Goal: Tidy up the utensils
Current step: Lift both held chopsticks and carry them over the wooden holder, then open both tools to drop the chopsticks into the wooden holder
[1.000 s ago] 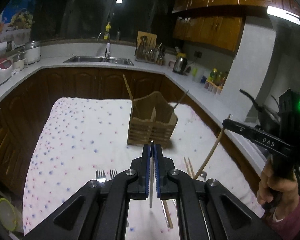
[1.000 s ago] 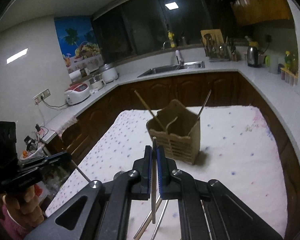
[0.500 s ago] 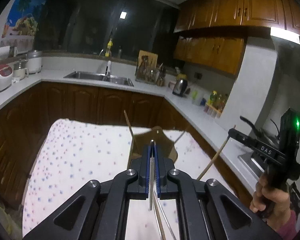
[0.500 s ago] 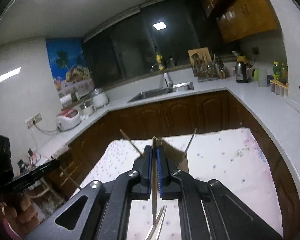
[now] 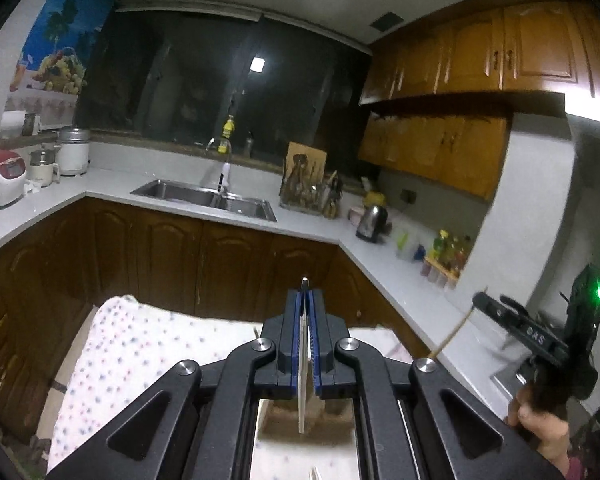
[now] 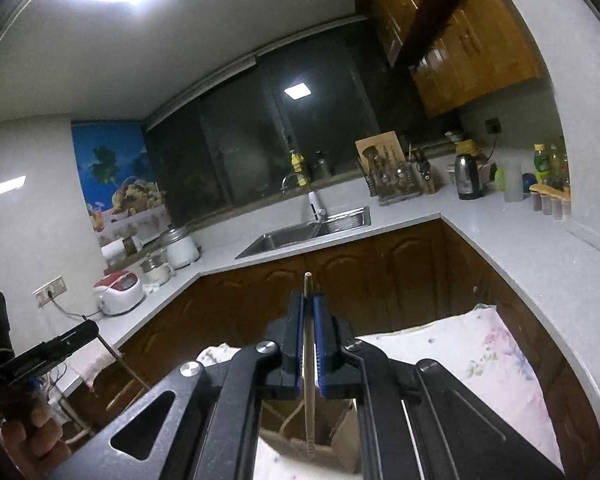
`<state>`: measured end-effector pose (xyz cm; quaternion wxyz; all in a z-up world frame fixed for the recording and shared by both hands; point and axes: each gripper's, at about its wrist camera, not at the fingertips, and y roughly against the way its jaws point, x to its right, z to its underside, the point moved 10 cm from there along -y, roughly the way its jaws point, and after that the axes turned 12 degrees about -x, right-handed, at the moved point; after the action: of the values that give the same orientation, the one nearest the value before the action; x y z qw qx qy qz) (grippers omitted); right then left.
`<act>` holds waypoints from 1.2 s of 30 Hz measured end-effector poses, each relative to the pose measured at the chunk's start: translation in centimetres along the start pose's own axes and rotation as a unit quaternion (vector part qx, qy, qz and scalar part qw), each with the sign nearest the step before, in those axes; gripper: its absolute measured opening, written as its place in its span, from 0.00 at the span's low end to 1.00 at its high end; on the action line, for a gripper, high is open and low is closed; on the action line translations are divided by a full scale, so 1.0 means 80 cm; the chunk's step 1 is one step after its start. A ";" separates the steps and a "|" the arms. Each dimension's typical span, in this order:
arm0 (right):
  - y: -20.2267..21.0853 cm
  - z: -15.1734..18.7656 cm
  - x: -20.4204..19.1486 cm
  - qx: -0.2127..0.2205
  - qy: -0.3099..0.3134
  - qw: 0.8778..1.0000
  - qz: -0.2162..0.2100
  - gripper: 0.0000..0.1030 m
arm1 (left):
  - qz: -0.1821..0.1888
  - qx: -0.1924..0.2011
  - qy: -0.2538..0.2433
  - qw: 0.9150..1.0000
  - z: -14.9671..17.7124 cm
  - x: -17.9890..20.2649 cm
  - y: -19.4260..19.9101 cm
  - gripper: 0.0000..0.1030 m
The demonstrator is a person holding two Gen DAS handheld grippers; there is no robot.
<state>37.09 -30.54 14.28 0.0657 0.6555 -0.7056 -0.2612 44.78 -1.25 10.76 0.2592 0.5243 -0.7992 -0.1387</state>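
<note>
Gripping a thin pale utensil (image 5: 302,364) between its blue pads, the left gripper (image 5: 305,300) points up toward the kitchen counter (image 5: 312,228) and dark window, its jaws pressed onto the flat strip, whose metal tip pokes out just past the fingertips. Below it, seen through the gap in the gripper body, sits the wooden utensil holder (image 5: 284,420) on the dotted tablecloth (image 5: 140,352) — the strip's lower end hangs over the holder's opening. The right gripper (image 6: 308,300) is likewise clamped shut on a single wooden chopstick (image 6: 309,380), held nearly upright; its lower end reaches down into the holder (image 6: 340,440), though which compartment is unclear. In the left wrist view the right gripper appears at the far right edge with its green light lit and the chopstick slanting down from it — blurred. A sink (image 6: 312,232) and a kettle (image 6: 468,176) stand on the counter behind.
</note>
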 end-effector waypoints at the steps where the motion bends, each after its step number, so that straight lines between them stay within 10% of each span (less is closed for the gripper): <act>1: -0.006 -0.003 0.004 0.005 0.000 1.000 0.003 0.05 | 0.000 0.001 0.002 1.000 0.003 -0.003 -0.012 0.03; 18: -0.120 0.081 0.061 -0.037 -0.057 0.998 0.013 0.05 | -0.016 -0.053 0.060 0.997 0.062 -0.032 -0.210 0.03; 36: -0.143 0.102 0.069 -0.089 -0.070 0.994 0.009 0.06 | -0.027 -0.086 0.059 0.994 0.031 -0.048 -0.229 0.04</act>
<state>42.98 -33.59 0.69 0.0769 0.6207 -0.6882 -0.3677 58.64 -5.45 -1.38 0.3461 0.5286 -0.7534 -0.1823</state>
